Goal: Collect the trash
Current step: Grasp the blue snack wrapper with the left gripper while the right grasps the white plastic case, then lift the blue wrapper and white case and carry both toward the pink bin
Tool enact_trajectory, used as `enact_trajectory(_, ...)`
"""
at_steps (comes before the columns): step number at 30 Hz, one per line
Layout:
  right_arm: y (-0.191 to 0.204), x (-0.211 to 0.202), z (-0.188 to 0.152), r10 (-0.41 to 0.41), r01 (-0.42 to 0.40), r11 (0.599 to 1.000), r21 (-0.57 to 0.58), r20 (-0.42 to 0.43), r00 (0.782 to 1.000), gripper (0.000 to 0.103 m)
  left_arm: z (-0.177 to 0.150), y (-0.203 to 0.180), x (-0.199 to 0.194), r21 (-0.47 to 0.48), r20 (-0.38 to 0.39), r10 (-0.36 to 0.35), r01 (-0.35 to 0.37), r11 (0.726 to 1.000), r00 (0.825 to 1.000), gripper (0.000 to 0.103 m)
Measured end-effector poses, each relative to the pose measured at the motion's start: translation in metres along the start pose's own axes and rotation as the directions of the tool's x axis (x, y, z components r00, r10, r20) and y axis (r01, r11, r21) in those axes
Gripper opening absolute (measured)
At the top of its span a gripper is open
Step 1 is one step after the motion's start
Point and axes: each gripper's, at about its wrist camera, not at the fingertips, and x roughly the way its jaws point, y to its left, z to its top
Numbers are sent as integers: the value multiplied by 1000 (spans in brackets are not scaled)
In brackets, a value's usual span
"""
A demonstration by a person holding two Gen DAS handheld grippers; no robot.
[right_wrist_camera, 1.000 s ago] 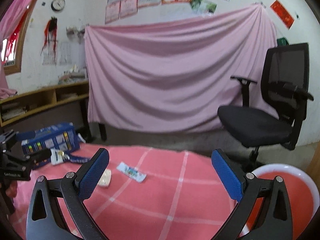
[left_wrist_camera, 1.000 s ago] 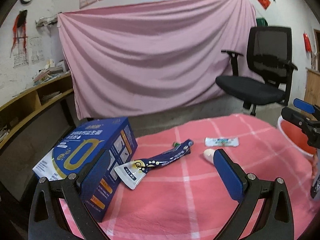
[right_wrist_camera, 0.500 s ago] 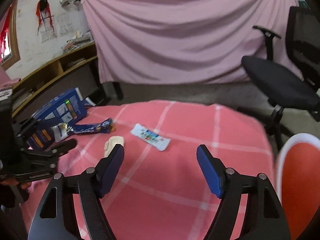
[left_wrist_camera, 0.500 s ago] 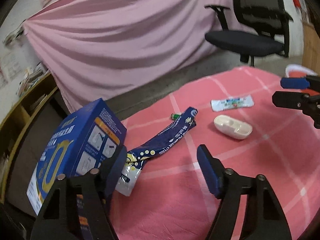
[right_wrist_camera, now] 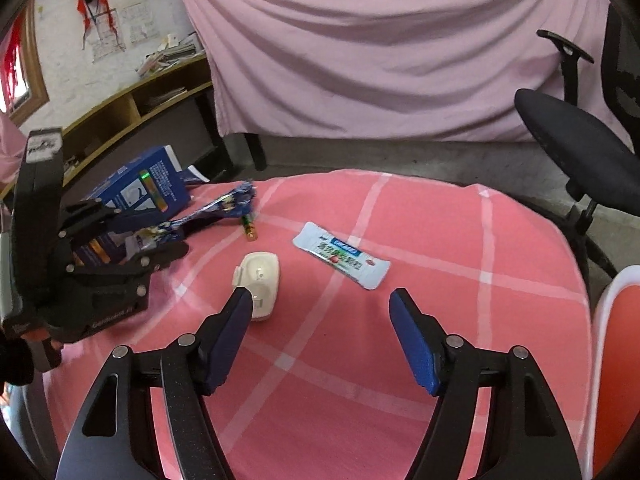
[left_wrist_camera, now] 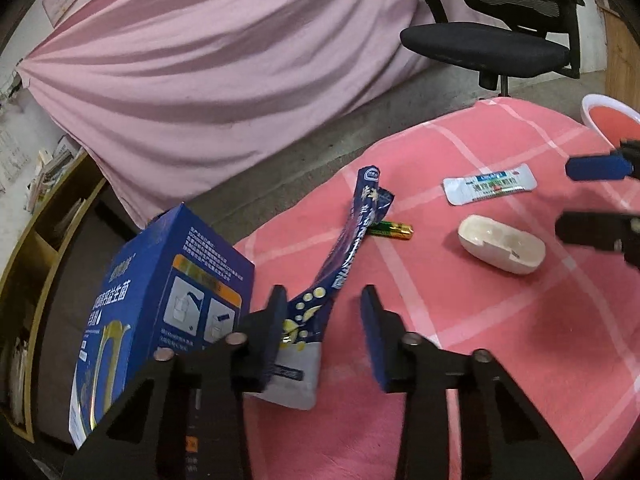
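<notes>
At the table's left edge, the left gripper [left_wrist_camera: 324, 334], jaws just closing around but not yet pinching the blue wrapper [left_wrist_camera: 352, 240], risks nudging the blue box [left_wrist_camera: 160, 304] overboard, while the right gripper [right_wrist_camera: 320, 332] hangs open near the white case [right_wrist_camera: 259, 280].

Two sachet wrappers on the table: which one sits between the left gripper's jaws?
The long dark-blue wrapper with yellow dots, beside the blue box. Its white end lies between the left gripper jaws, which have just been closing. The white sachet lies apart, flat.
</notes>
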Motion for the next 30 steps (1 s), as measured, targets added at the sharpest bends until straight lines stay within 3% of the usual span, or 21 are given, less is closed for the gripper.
enact_trajectory(6, 11, 11, 2, 44, -45, 999, -17, -35, 998, 65, 5, 16, 6, -48, -53, -60, 57, 997, 997, 24)
enact_trajectory(15, 18, 34, 6, 127, -127, 992, 8, -105, 986, 50, 11, 35, 8, -130, -80, -119, 108, 986, 990, 11)
enact_trajectory(19, 23, 42, 7, 137, -139, 990, 0, -129, 982, 35, 13, 32, 2, -136, -85, -130, 118, 984, 988, 10)
enact_trajectory(21, 24, 41, 7, 137, -138, 990, -2, -126, 983, 27, 13, 30, -1, -146, -85, -135, 122, 982, 987, 10)
enact_trajectory(26, 22, 33, 5, 142, -142, 990, 9, -96, 985, 26, 11, 27, -12, -195, -62, -148, 134, 972, 987, 7)
enact_trajectory(30, 23, 16, 2, 128, -129, 992, -5, -30, 991, 26, 5, 25, -30, -241, 7, -152, 149, 959, 988, 5)
